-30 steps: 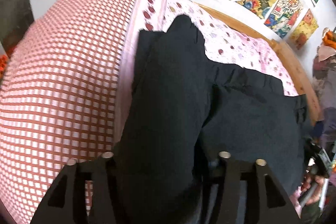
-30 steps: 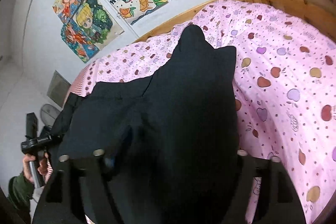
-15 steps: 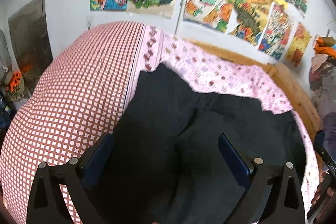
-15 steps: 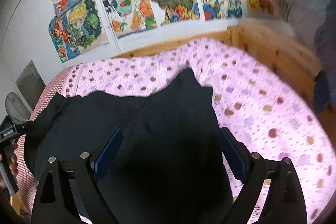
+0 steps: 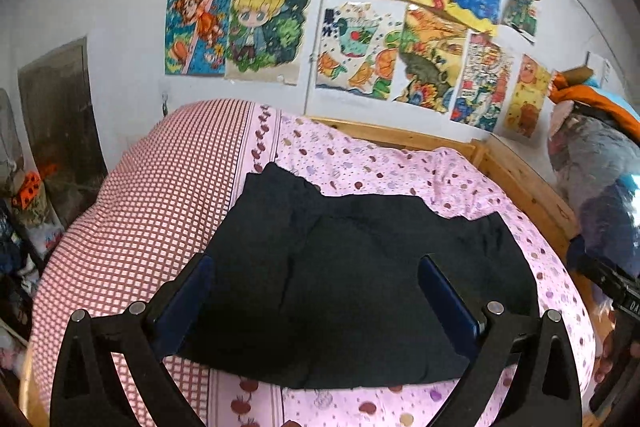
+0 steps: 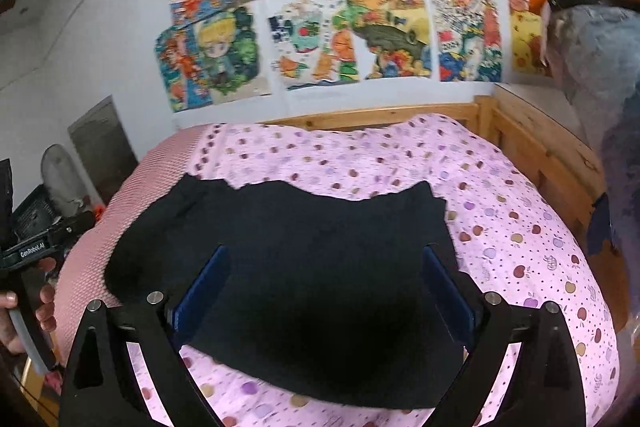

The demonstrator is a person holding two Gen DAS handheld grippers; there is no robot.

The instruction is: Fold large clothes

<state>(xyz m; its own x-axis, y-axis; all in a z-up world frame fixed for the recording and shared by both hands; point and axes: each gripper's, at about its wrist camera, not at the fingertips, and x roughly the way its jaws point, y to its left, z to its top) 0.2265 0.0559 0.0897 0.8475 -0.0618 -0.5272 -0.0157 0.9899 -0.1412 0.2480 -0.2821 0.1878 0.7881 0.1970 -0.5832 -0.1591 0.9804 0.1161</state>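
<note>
- Lying folded on the pink apple-print bedsheet (image 5: 400,163), the black garment (image 5: 344,275) forms a squat, layered rectangle, its left edge reaching the red-checked cover (image 5: 152,211).
- One fold at least looks finished: a doubled layer shows along the garment's far side, and nothing hangs off the bed. The far edge is ragged and a corner pokes up, so I judge another fold or some smoothing may be left.
- The left gripper (image 5: 316,291) has its fingers spread wide with nothing pinched; the cloth lies beyond them.
- The right gripper (image 6: 324,291) is likewise spread and empty.
- A second ago both grippers sat low over the cloth, which bunched between narrower fingers. Both jaws have just been opening, the garment has dropped flat, and more wall and posters (image 5: 360,27) now show.
</note>
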